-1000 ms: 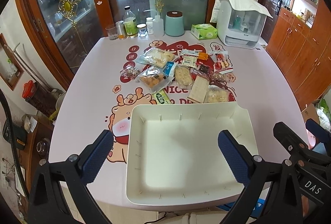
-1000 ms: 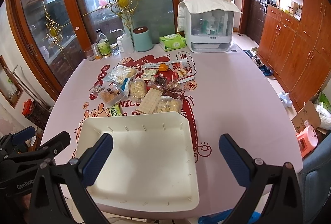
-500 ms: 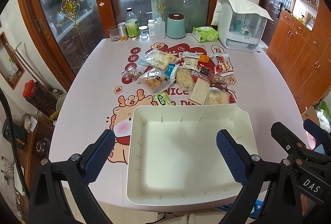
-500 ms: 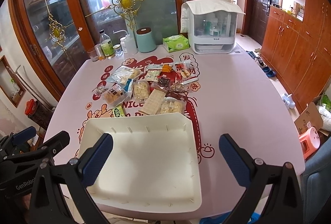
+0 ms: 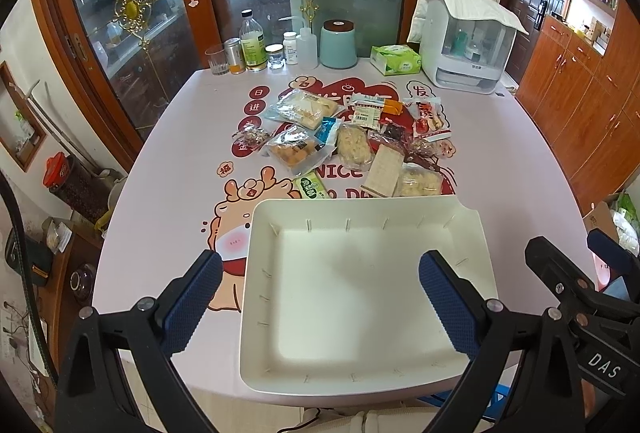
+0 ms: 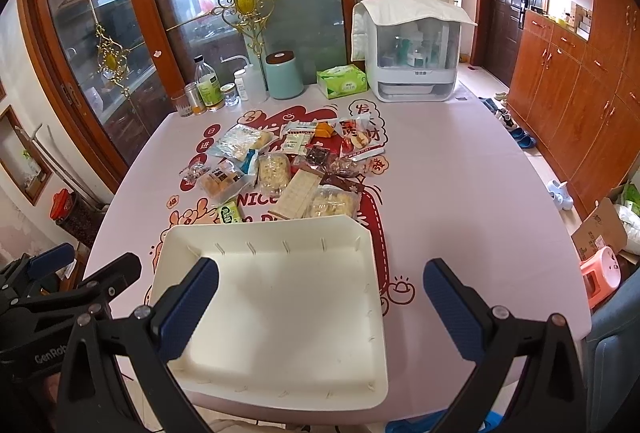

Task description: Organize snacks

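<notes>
Tongs [image 5: 320, 289] agape over bare white tray [image 5: 472, 233].

Surface [image 5: 168, 169] print reads "NICE", plus characters 日, 进, 福, 发. Right tool [image 5: 600, 313] body marked "DAS"; left tool [image 6: 60, 305] body marked "GenRob", cut off.

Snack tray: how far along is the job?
Done: nothing; the white rectangular plastic tray is empty. In hand: nothing; the left gripper and right gripper are both open above the tray. Left: every wrapped snack packet lies on the pink printed tablecloth beyond it.
</notes>
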Demonstrator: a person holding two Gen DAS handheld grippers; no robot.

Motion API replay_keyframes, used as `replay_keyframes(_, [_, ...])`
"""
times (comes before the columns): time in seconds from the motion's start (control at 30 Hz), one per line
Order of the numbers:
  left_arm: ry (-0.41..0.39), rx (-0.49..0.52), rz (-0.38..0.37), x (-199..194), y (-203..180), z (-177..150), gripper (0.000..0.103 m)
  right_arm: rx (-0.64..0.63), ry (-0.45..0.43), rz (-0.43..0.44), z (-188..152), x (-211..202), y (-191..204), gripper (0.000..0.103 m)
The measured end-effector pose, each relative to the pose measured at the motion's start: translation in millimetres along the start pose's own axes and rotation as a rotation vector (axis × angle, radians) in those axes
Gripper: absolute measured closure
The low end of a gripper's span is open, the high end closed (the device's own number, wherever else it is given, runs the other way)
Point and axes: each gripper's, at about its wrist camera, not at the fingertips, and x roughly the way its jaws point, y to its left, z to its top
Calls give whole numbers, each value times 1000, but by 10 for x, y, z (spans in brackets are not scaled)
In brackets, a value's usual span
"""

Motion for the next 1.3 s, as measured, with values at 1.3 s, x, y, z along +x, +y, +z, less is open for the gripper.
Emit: replay_keyframes(1.3, [-24, 14, 39, 498, 304, 1270, 4, -108, 39, 75, 1276, 745, -353, 0])
